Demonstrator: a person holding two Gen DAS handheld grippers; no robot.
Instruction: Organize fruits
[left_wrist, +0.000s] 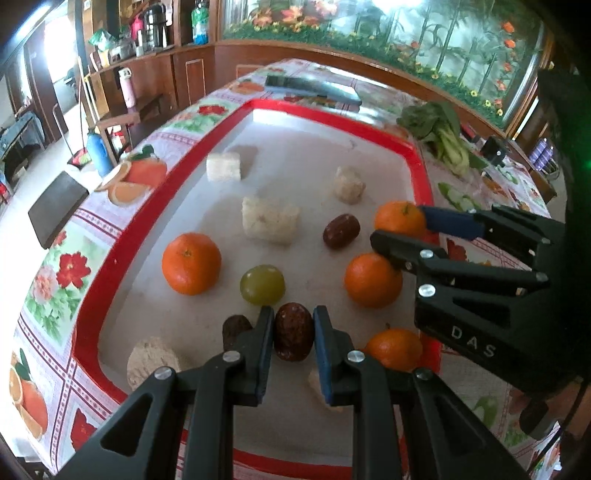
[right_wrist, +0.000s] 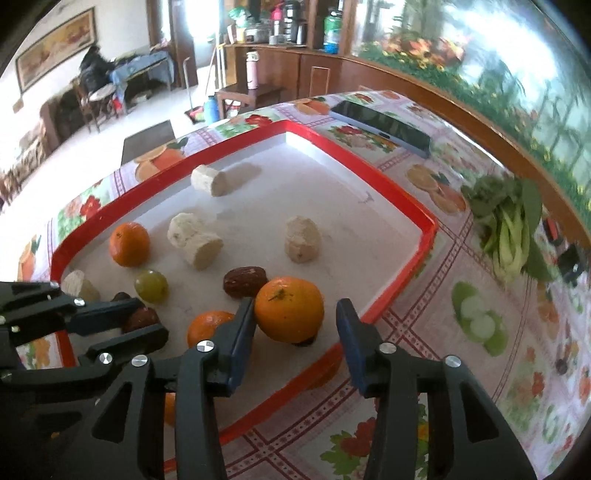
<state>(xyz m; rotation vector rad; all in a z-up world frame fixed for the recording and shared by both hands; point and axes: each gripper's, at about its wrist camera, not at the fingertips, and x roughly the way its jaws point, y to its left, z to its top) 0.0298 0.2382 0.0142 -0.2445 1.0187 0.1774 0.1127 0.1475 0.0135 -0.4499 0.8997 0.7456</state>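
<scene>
- Left wrist view: the left gripper (left_wrist: 293, 334) is nearly closed, both pads pressed against a dark red date (left_wrist: 293, 331) near the front edge of the red tray (left_wrist: 419, 162).
- A second date (left_wrist: 235, 326) lies just left of the left finger; a green grape (left_wrist: 262, 284) sits just beyond.
- Right wrist view: the right gripper (right_wrist: 295, 325) stands partly open around a mandarin (right_wrist: 289, 309). The left pad touches the fruit; the right pad stands clear of it.
- That mandarin sits in the tray near its right rim, another date (right_wrist: 245, 281) just behind it.
- No earlier frame given; motion not assessed.
</scene>
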